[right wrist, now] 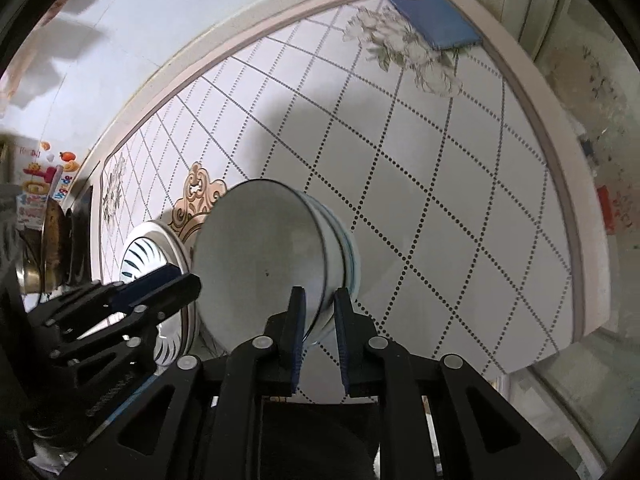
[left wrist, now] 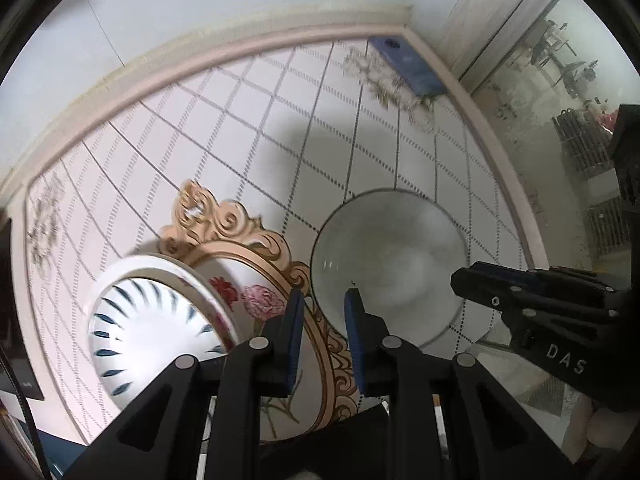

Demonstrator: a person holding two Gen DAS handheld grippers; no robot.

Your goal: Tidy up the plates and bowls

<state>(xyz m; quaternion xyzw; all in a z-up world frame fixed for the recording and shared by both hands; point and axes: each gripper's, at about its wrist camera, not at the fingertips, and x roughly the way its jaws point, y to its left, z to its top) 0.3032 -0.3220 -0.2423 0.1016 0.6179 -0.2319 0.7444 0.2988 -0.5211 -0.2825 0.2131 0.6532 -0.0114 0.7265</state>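
A grey bowl (right wrist: pixel 264 256) is grasped by the right hand-held gripper (right wrist: pixel 320 304): the near rim sits between the two blue pads, one inside the wall and one outside, so the bowl is carried by its edge and hangs tilted, mouth toward the camera. Judged from the blue-lined rims showing behind it, it is nested in or stacked with at least one more bowl; how many cannot be told. In the left wrist view the same bowl (left wrist: pixel 390 264) is seen beside the ornate plate (left wrist: pixel 276 280), apparently overlapping its gilt rim. A white bowl with blue strokes (left wrist: pixel 152 320) rests on that plate, at its left side. The left hand-held gripper (left wrist: pixel 323 304) is nearly clenched, with a narrow gap between the pads and nothing in it; it hovers above the plate's edge, just beside the grey bowl. The rim grip is judged to suit stacking, since the underside stays free for setting down. A blue phone (left wrist: pixel 406 66) lies well apart at the far corner of the tiled desk (left wrist: pixel 248 128).
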